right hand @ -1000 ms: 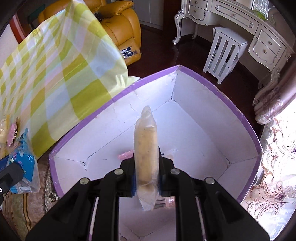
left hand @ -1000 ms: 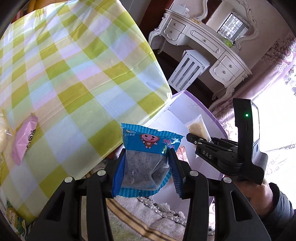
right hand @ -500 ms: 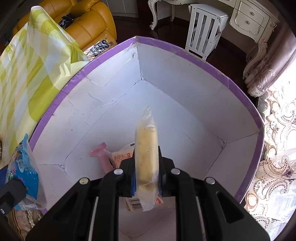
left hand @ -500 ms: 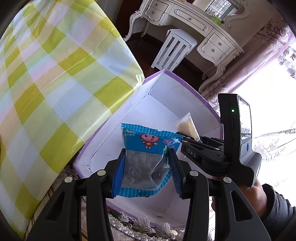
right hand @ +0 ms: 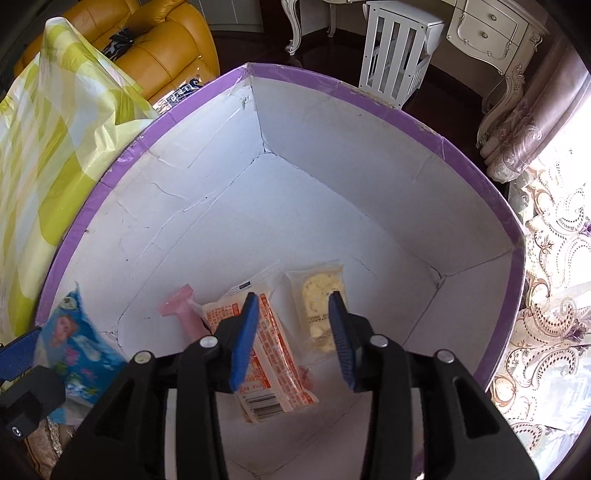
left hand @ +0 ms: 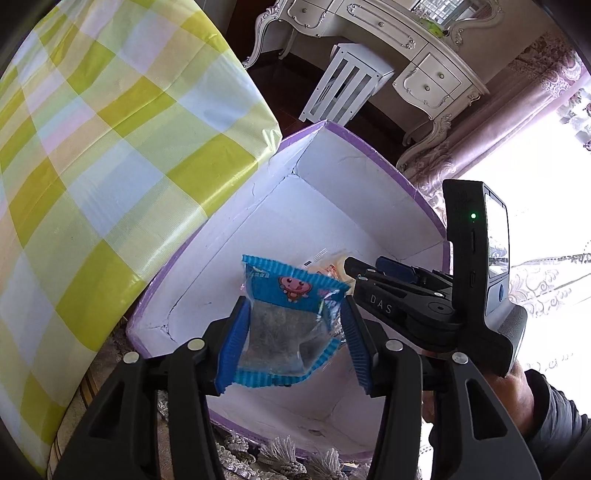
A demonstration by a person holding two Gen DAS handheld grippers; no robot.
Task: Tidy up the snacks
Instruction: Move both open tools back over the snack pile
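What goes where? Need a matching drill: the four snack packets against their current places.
Things:
1. blue packet
2. yellow-cake packet
3. pink packet
4. orange-printed packet

Places:
A. leftmost on the box floor
B. between the left tongs, over the box
C. middle on the box floor
D. rightmost on the box floor

Pairs: 1-B, 2-D, 3-A, 4-C. The left tongs have just been opening with the blue packet between them.

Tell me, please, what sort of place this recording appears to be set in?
Most likely a furnished room in a home: an ornate white dressing table, a yellow leather sofa and patterned curtains surround the checked tablecloth and purple-rimmed box.
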